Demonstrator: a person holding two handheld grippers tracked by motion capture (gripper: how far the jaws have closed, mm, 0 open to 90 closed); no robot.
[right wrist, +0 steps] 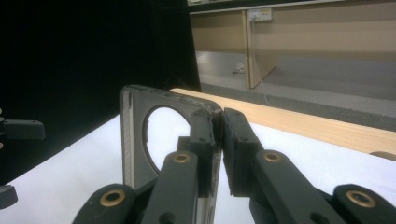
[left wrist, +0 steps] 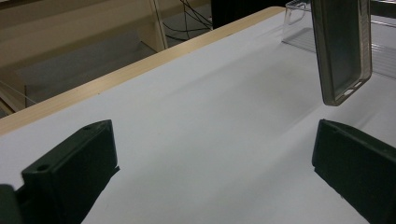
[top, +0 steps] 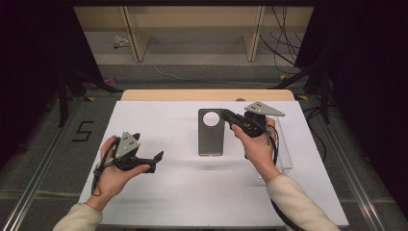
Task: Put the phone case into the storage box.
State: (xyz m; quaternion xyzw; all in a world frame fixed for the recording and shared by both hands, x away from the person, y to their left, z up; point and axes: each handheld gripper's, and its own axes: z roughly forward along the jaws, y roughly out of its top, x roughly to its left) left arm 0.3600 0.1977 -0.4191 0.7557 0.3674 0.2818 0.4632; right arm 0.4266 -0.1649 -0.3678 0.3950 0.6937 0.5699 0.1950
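A grey see-through phone case [top: 210, 137] with a round hole near its top hangs just above the white table [top: 192, 192], casting a shadow below it. My right gripper [top: 225, 115] is shut on the case's upper right edge; in the right gripper view its jaws [right wrist: 219, 135] pinch the case [right wrist: 140, 135] wall beside the hole. My left gripper [top: 146, 146] is held at the table's left, open and holding nothing. The left gripper view shows its jaws [left wrist: 212, 154] wide apart over bare table, with the case [left wrist: 343, 46] farther off at upper right.
A clear plastic tray [top: 284, 144] lies on the table under the person's right hand, also in the left gripper view [left wrist: 299, 23]. The table's far wooden edge [top: 207, 95] borders the floor, where cables and wooden frame legs stand.
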